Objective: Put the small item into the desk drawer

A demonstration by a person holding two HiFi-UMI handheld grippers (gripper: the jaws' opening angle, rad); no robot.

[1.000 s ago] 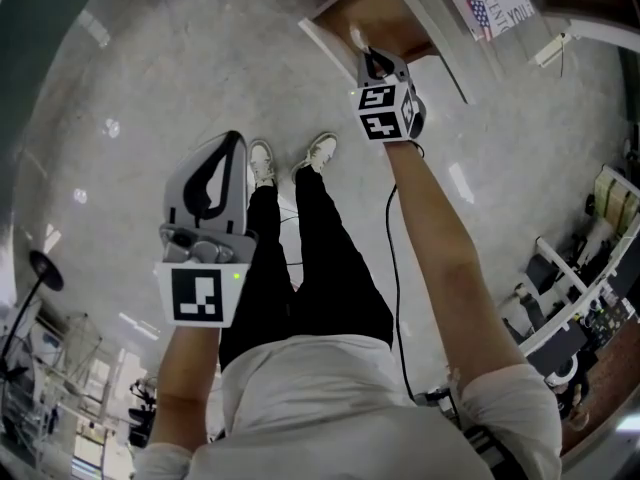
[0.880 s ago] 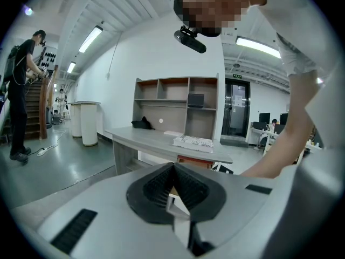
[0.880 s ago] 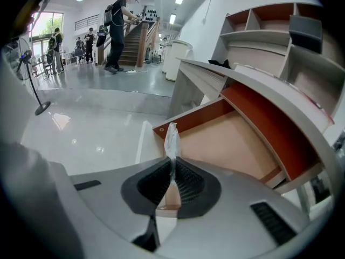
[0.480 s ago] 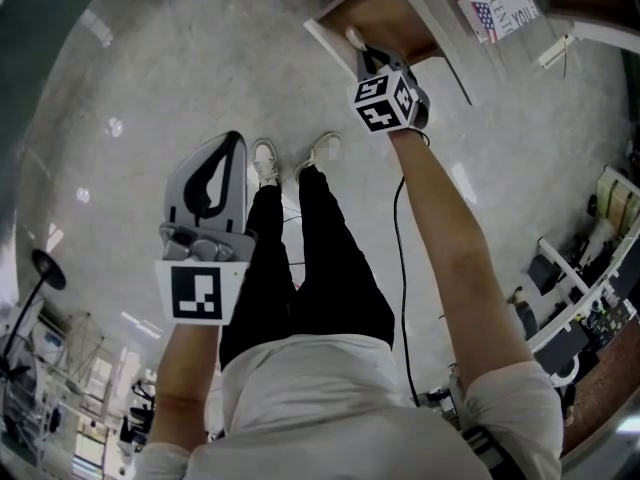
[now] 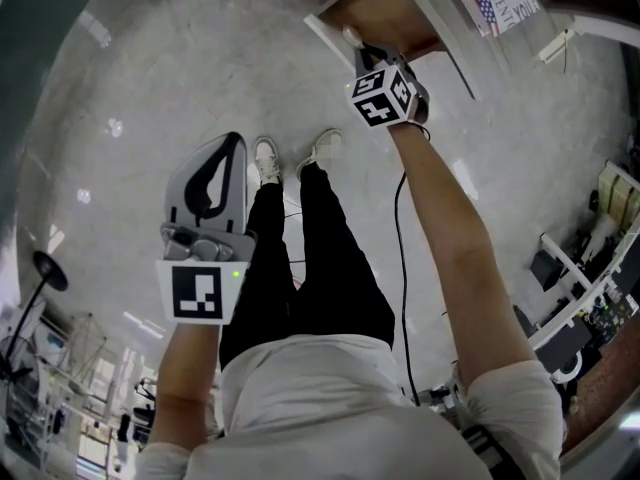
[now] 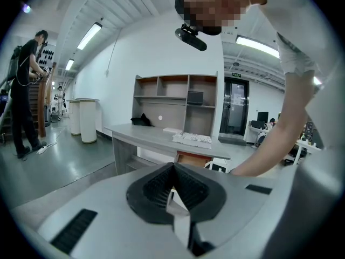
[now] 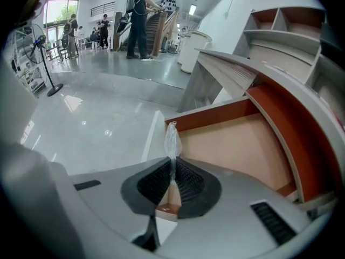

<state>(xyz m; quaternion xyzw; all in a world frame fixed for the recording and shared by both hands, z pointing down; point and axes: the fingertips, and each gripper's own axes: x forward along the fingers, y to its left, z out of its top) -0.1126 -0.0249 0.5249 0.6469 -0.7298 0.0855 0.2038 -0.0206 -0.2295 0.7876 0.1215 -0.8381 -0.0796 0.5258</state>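
Note:
The small item (image 7: 172,138) is a thin clear plastic packet, and my right gripper (image 7: 173,166) is shut on its lower end. It stands up between the pads above the front edge of the open desk drawer (image 7: 242,144), whose brown inside holds nothing I can see. In the head view the right gripper (image 5: 358,48) reaches down to the drawer (image 5: 385,13) at the top, the packet (image 5: 351,36) pale at its tip. My left gripper (image 5: 232,140) hangs apart at the left, over the floor, shut with nothing in it; its pads (image 6: 161,185) meet.
The drawer belongs to a grey desk (image 6: 156,136) with a keyboard (image 6: 192,139) and a shelf unit (image 6: 175,99) on it. My legs and white shoes (image 5: 263,158) stand before the drawer. A floor fan (image 7: 46,63) and a few people (image 7: 139,20) are farther off.
My right gripper has crept a little toward the drawer and rolled, its marker cube showing a different face. The left gripper has stayed where it was.

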